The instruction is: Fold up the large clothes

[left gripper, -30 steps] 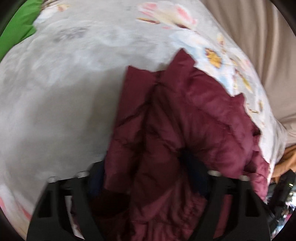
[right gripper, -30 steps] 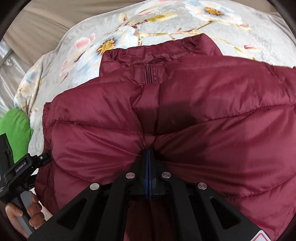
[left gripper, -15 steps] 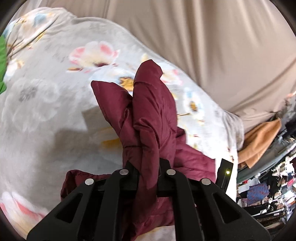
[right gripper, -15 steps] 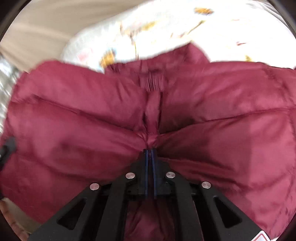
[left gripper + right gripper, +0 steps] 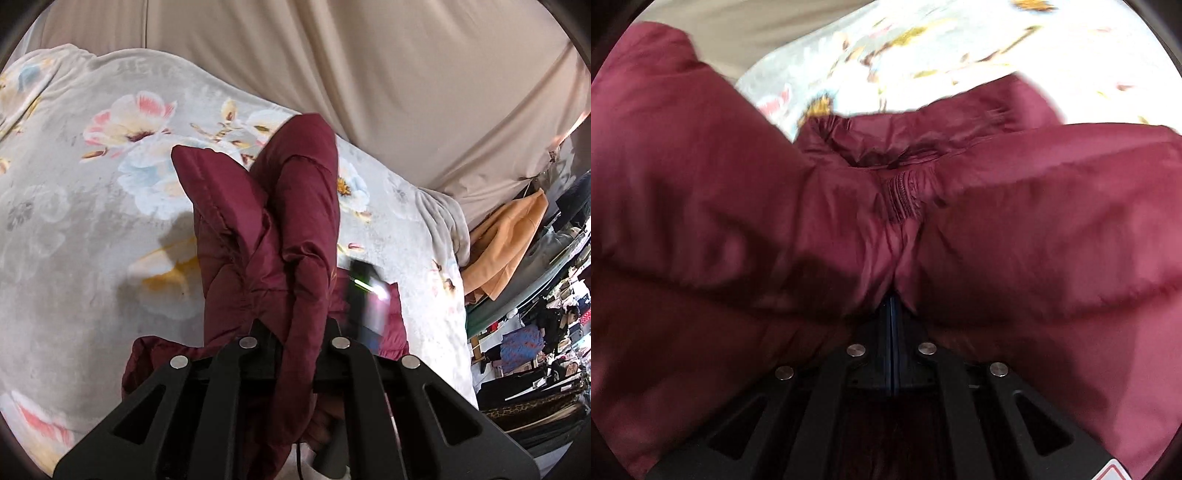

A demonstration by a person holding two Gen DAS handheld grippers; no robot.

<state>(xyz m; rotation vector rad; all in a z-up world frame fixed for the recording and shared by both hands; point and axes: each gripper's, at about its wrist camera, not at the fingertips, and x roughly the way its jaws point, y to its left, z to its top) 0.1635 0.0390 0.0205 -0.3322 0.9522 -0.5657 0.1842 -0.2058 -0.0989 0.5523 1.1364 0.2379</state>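
Note:
A dark red puffer jacket point(image 5: 273, 236) lies partly on a floral grey bedspread point(image 5: 92, 206). My left gripper point(image 5: 295, 328) is shut on a fold of the jacket and holds it up above the bed, two lobes of fabric sticking up past the fingers. My right gripper point(image 5: 892, 295) is shut on the jacket point(image 5: 1015, 221) near its front zipper point(image 5: 903, 199), and the fabric fills most of that view. The right gripper's body shows blurred in the left wrist view point(image 5: 365, 299).
A beige curtain point(image 5: 369, 74) hangs behind the bed. An orange garment point(image 5: 506, 240) and racks of clothes point(image 5: 535, 350) are at the far right. The bedspread also shows at the top of the right wrist view point(image 5: 960, 48).
My left gripper has closed on the jacket and lifted it, turning toward the curtain. The right gripper has pulled its hold up, and a jacket part has swung in on the left of its view.

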